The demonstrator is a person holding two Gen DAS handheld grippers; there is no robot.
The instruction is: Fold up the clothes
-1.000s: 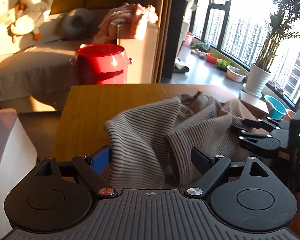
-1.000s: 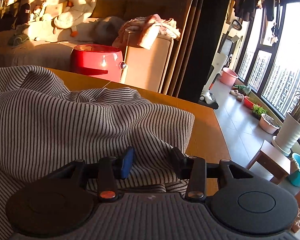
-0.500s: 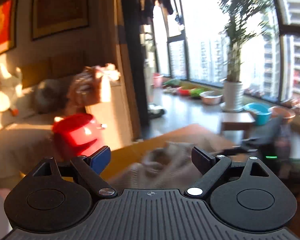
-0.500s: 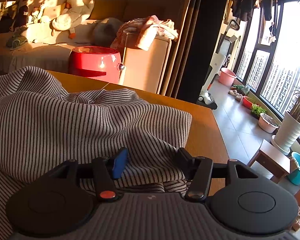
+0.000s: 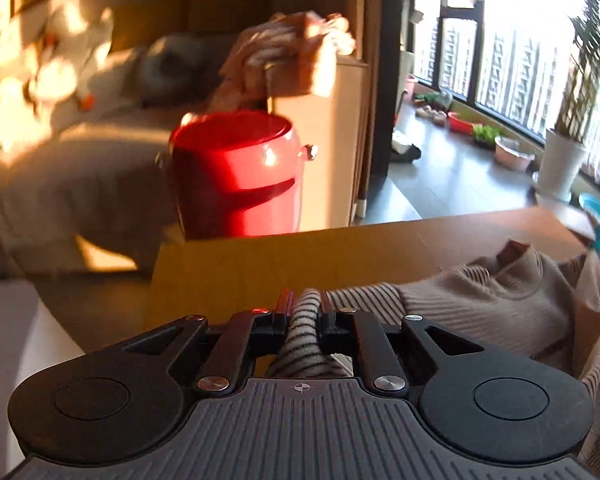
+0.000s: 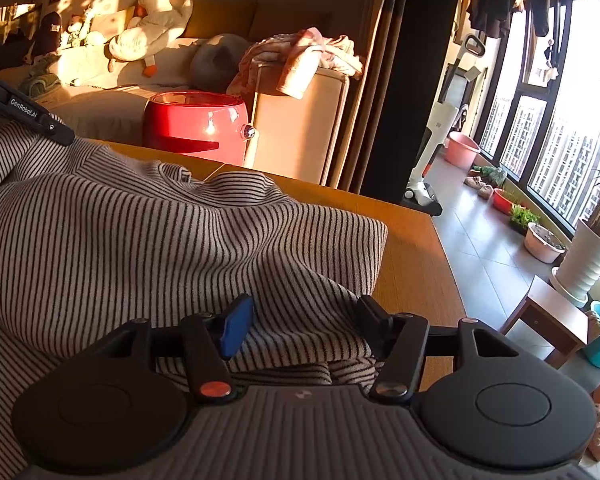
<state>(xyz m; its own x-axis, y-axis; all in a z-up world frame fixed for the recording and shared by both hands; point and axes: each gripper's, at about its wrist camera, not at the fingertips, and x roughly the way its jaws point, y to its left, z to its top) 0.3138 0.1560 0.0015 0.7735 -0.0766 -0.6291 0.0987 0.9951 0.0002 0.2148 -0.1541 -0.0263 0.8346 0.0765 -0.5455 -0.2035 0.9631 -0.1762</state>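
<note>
A beige striped knit garment [image 6: 160, 248] lies bunched on the wooden table [image 6: 412, 256]. My left gripper [image 5: 305, 307] is shut on a fold of the striped garment [image 5: 480, 300], which trails off to the right in the left wrist view. It also shows at the far left of the right wrist view [image 6: 40, 120], pinching the cloth's upper edge. My right gripper [image 6: 304, 316] is open, its fingers spread over the garment's near hem.
A red round bin [image 5: 236, 176] stands beyond the table's far edge, with a cabinet [image 6: 300, 128] topped by pink clothes beside it. A sofa with plush toys [image 6: 148, 36] is behind. Plant pots and basins line the window floor at right.
My left gripper swung up and away, then came back down and shut on a fold of the garment. My right gripper's fingers spread wider over the hem.
</note>
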